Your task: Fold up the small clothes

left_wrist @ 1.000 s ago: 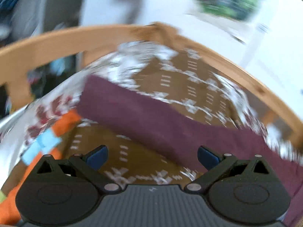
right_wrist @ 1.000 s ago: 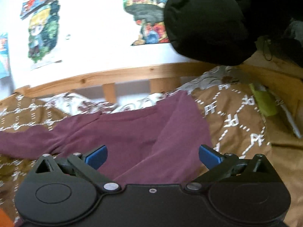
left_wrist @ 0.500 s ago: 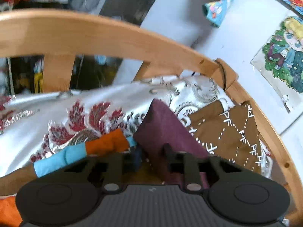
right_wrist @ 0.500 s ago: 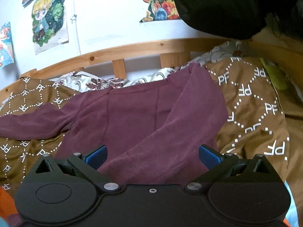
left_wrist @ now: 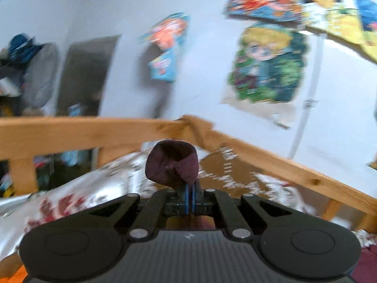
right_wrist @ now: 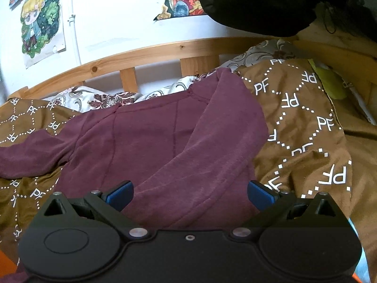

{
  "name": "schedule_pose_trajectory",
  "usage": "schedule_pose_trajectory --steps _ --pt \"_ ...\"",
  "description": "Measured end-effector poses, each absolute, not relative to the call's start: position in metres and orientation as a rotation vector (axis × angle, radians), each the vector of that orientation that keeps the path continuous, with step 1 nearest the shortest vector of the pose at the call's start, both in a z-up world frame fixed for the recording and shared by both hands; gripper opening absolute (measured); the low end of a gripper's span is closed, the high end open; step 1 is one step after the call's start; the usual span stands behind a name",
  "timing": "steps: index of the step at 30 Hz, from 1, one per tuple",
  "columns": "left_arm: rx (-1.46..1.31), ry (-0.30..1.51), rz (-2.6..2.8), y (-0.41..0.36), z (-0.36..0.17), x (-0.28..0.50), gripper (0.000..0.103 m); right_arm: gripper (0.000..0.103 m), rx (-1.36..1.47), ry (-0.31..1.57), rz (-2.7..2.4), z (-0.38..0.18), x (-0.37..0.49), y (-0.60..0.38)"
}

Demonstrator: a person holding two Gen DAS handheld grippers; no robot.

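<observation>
- The left hand-held gripper is pinching a bunched fold of the maroon top, its blue pads pressed together on the cloth; the jaws have just been closing, and the fabric is sitting between them.
- The pinched fold is bulging up in front of the fingertips, lifted clear of the bedding, with the wooden bed rail showing behind it.
- The left wrist view is blurring, and the posters on the white wall are smearing.
- The right hand-held gripper is hanging with its jaws spread wide, the blue pads standing apart and pressing on nothing.
- In the right wrist view, the maroon top is lying spread on the bed, directly ahead of and under the spread jaws.
- One sleeve is stretching away toward the left edge of the right wrist view, while the other side is folding over the body of the garment.
- The top is resting on a brown blanket printed with white "PF" letters, and a floral silver sheet is showing between it and the bed rail.
- A black bundle is looming above the right end of the bed.
- A yellow-green item is lying just beside the blanket's right edge; I cannot tell what it is.
</observation>
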State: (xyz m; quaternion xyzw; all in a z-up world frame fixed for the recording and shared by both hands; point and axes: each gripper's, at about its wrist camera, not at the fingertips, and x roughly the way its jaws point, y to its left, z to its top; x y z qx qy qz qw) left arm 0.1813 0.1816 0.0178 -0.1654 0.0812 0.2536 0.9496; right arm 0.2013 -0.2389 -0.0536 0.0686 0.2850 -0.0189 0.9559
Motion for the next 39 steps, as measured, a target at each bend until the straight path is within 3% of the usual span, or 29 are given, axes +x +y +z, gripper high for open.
schedule_pose_trajectory --steps 11,21,34,35,36,38,39 --pt "-0.092 0.088 -0.095 0.052 0.062 0.200 0.001 0.102 0.185 0.542 -0.040 -0.046 0.203 -0.246" --pt "0.045 0.262 -0.490 -0.066 -0.009 0.192 0.001 0.102 0.345 0.481 -0.215 -0.032 0.192 -0.304" --pt "0.069 0.544 -0.592 -0.078 -0.070 0.184 0.005 0.102 0.413 0.530 -0.265 -0.043 0.197 -0.324" --pt "0.060 0.561 -0.598 -0.076 -0.071 0.183 0.016 0.102 0.408 0.535 -0.260 -0.043 0.197 -0.321" --pt "0.050 0.573 -0.606 -0.073 -0.070 0.184 0.037 0.102 0.401 0.543 -0.253 -0.044 0.198 -0.319" --pt "0.015 0.580 -0.604 -0.065 -0.068 0.182 0.070 0.102 0.390 0.560 -0.236 -0.046 0.200 -0.315" --pt "-0.005 0.571 -0.597 -0.059 -0.066 0.180 0.077 0.102 0.384 0.569 -0.223 -0.047 0.201 -0.312"
